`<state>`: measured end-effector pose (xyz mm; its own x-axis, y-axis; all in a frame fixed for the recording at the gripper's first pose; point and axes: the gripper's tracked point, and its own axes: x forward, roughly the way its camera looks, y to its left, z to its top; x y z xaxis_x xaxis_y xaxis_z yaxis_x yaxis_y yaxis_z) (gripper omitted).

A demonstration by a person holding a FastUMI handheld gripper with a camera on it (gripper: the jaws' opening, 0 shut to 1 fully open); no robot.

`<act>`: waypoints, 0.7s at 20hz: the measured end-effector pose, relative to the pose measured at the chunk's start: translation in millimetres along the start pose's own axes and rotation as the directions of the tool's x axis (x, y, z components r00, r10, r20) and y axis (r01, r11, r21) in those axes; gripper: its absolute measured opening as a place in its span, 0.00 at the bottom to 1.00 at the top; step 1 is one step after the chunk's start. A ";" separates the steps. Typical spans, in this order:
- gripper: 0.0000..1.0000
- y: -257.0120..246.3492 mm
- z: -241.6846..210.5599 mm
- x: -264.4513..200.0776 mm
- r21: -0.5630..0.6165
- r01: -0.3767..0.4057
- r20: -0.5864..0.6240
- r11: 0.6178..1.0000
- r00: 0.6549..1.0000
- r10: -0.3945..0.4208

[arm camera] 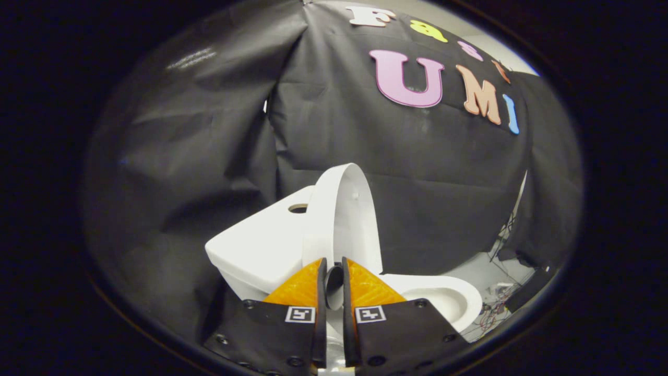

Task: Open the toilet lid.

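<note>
Gripper view: hand-held gripper (334, 274) nearly closed, pinching raised toilet lid (342, 214) edge; no legible labels.

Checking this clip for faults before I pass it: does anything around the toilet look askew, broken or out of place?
Nothing looks damaged. The toilet lid stands raised against the tank, its edge between the gripper fingers, which look nearly closed on it. The one untidy spot is loose cables on the floor beyond the bowl.

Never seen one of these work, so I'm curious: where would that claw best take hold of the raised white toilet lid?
On the thin front rim of the white plastic toilet lid, coming edge-on from the bowl side. The lid stands nearly upright, its narrow edge facing the claw, whose orange fingers already straddle that rim.
</note>
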<state>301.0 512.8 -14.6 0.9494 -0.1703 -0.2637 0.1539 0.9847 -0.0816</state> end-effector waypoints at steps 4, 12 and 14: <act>0.42 6.6 -2.4 -1.9 0.023 -0.029 0.009 0.999 1.000 0.029; 1.00 29.3 -2.2 -25.5 -0.024 -0.143 0.037 0.989 0.989 0.144; 1.00 29.6 -0.8 -36.9 -0.048 -0.174 0.056 0.984 0.983 0.177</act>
<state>270.3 548.2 -8.0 0.9755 0.0086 -0.2200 -0.0269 0.9964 -0.0805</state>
